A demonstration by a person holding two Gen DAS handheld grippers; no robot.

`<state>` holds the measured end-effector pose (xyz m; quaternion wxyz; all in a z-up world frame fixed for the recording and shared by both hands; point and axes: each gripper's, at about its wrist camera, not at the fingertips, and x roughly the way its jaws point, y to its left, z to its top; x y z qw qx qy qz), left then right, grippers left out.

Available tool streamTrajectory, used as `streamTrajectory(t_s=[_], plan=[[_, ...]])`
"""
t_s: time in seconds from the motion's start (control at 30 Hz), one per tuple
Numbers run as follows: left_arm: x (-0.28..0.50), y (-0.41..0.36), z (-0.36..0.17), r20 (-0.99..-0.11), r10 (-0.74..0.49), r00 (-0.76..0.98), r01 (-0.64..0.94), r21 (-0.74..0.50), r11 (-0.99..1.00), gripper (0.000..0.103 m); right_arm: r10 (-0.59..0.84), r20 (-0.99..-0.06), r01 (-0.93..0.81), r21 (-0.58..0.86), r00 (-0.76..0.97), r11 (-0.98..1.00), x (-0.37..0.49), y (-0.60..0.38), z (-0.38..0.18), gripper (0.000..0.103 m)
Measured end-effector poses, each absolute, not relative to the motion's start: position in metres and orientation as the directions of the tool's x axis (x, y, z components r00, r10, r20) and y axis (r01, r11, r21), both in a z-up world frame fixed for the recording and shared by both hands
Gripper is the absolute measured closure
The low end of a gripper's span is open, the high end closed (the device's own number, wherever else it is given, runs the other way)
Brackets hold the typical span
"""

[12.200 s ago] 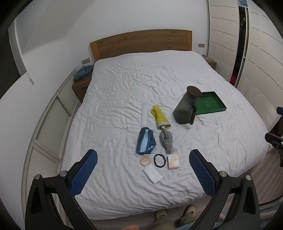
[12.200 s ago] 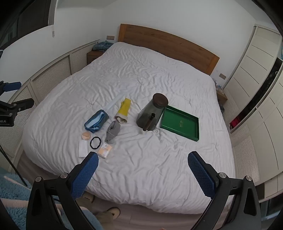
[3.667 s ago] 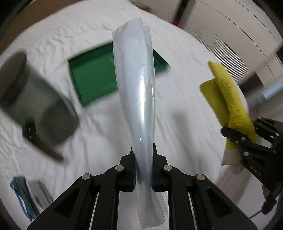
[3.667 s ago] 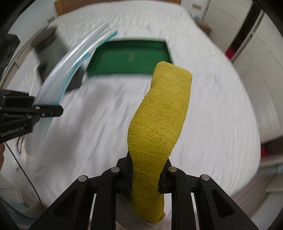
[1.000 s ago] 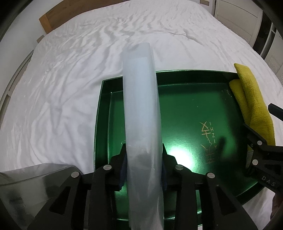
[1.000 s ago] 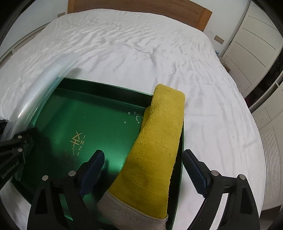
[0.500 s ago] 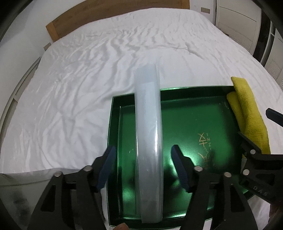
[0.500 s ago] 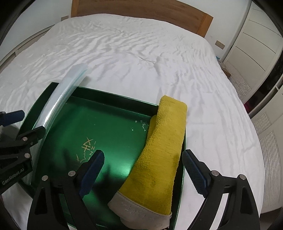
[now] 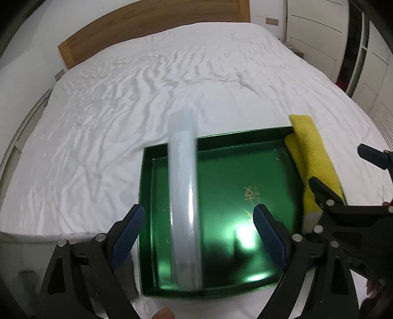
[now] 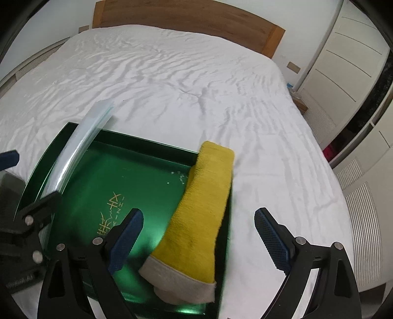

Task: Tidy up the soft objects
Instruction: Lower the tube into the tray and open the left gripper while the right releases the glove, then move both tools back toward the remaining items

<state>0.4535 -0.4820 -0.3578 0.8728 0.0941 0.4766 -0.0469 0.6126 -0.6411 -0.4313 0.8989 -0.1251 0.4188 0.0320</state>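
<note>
A green tray [image 9: 245,171] lies on the white bed; it also shows in the right wrist view [image 10: 103,171]. A long clear plastic strip [image 9: 184,196] lies along the tray's left side with its far end over the rim; the right wrist view shows it too [image 10: 81,142]. A yellow glove with a grey cuff [image 10: 203,208] lies along the tray's right side, also seen in the left wrist view [image 9: 312,157]. My left gripper [image 9: 200,235] is open above the strip. My right gripper [image 10: 199,235] is open above the glove.
The white duvet [image 9: 147,86] spreads around the tray up to a wooden headboard [image 9: 147,19]. A dark grey jug [image 10: 9,184] stands just left of the tray. White wardrobes [image 10: 356,61] line the right side of the room.
Both grippers have opened and drawn back. The strip and the glove have been let go and now lie in the tray.
</note>
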Motion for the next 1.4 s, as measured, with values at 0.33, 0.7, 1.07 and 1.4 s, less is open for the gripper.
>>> streamTrajectory(t_s=[0.33,0.7,1.07,1.4], plan=[[0.411,-0.492,-0.327,-0.829,-0.084,0.552,0.223,0.050,0.973,0.017,-0.086,-0.755,-0.117,-0.212,0.650,0.970,0.580,-0.652,-0.418,0.010],[0.315,-0.467,-0.268,-0.805,-0.277,0.525,0.329,-0.108,0.938,0.017,-0.146,-0.749,-0.032,-0.218,0.646,0.976,0.480,-0.655,-0.382,0.010],[0.230,-0.355,-0.223,-0.784,-0.325,0.529,0.376,-0.127,0.918,0.016,-0.051,-0.759,-0.087,-0.141,0.649,0.986,0.353,-0.555,-0.341,0.010],[0.194,-0.208,-0.238,-0.817,-0.169,0.551,0.286,-0.006,0.958,0.016,0.065,-0.754,-0.187,-0.078,0.653,0.979,0.276,-0.432,-0.318,0.010]])
